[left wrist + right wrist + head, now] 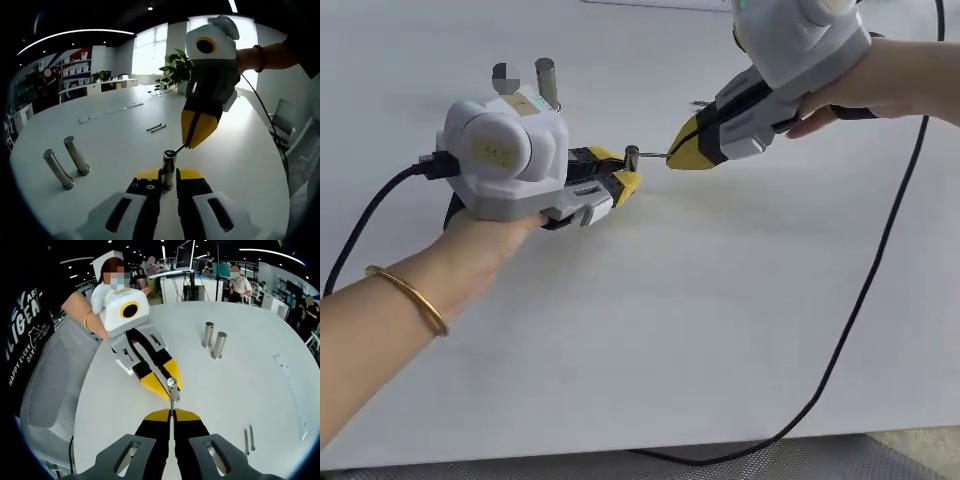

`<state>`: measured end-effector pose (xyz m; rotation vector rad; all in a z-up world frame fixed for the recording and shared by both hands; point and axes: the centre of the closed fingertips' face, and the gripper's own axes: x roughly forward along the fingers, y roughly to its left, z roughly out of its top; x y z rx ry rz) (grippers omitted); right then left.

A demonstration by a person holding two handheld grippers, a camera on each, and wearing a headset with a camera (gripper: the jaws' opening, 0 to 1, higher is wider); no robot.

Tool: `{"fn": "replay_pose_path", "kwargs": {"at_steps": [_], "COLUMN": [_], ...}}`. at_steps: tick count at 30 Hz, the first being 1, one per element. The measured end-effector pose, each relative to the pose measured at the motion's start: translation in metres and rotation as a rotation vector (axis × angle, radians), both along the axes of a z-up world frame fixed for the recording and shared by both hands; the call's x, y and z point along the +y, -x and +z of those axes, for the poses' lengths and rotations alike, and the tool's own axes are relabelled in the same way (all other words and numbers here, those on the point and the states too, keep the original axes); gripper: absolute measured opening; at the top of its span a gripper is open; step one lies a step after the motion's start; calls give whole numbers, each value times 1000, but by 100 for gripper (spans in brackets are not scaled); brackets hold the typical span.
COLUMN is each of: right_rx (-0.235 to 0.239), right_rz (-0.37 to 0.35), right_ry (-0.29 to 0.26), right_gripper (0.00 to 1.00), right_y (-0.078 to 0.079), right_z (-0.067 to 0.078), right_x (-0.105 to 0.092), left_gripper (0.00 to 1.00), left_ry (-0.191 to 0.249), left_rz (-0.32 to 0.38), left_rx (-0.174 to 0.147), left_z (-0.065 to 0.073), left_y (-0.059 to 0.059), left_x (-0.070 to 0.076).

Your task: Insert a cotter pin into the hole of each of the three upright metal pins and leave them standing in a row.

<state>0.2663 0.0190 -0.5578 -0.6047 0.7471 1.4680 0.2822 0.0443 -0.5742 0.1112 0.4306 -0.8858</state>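
The left gripper clamps one upright metal pin. The right gripper pinches a cotter pin, held level, its tip meeting the metal pin's top.

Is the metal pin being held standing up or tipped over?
Upright: the metal pin stands vertical, clamped in the left gripper.
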Motion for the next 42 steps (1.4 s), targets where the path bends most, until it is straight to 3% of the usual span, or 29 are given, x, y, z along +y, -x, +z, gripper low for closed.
{"fn": "replay_pose_path", "kwargs": {"at_steps": [23, 42], "right_rx": [-41, -59], "right_rz": [47, 52], "right_ry": [-12, 7], "right_gripper": [0, 3], "right_y": [2, 1], "right_z": [-1, -6], "right_x": [19, 18], "left_gripper": [7, 7], "left_ry": [3, 22], "left_rz": [10, 47], "left_rx": [-6, 1], "left_z": [-1, -1], "left_y": [0, -1], "left_x": [-4, -3]}}
